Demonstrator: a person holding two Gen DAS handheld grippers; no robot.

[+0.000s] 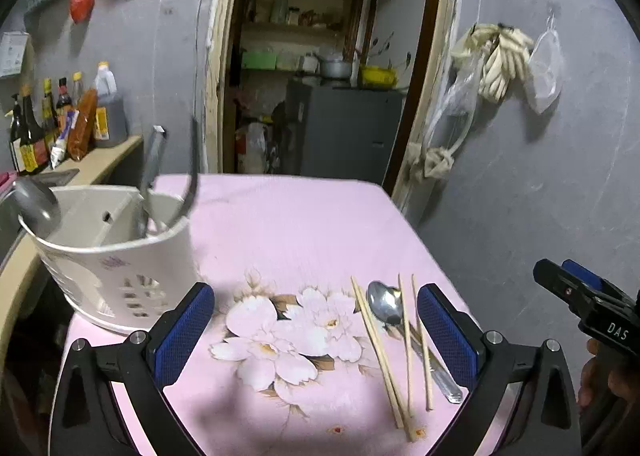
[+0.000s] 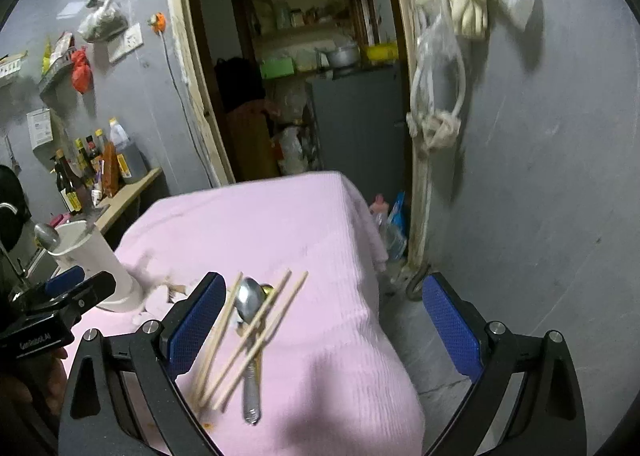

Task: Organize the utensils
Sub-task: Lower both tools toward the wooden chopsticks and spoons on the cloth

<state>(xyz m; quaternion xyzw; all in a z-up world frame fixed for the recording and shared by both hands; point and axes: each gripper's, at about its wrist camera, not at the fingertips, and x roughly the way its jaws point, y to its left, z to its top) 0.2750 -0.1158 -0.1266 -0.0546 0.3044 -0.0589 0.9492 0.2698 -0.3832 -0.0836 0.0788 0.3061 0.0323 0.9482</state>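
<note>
Both grippers, left (image 1: 316, 330) and right (image 2: 320, 330), hover with jaws apart over chopsticks (image 1: 380, 352) and spoon (image 1: 385, 303) on the pink bench (image 1: 288, 224); white holder (image 1: 116, 256) nearby.

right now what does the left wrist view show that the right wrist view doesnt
Only the left wrist view shows the flower print on the pink cloth and the holder's slotted side.

Only the right wrist view shows the floor and the items by the door frame.

Both show the white utensil holder with a ladle, the spoon lying among chopsticks, and both hand-held grippers open, left and right.
</note>
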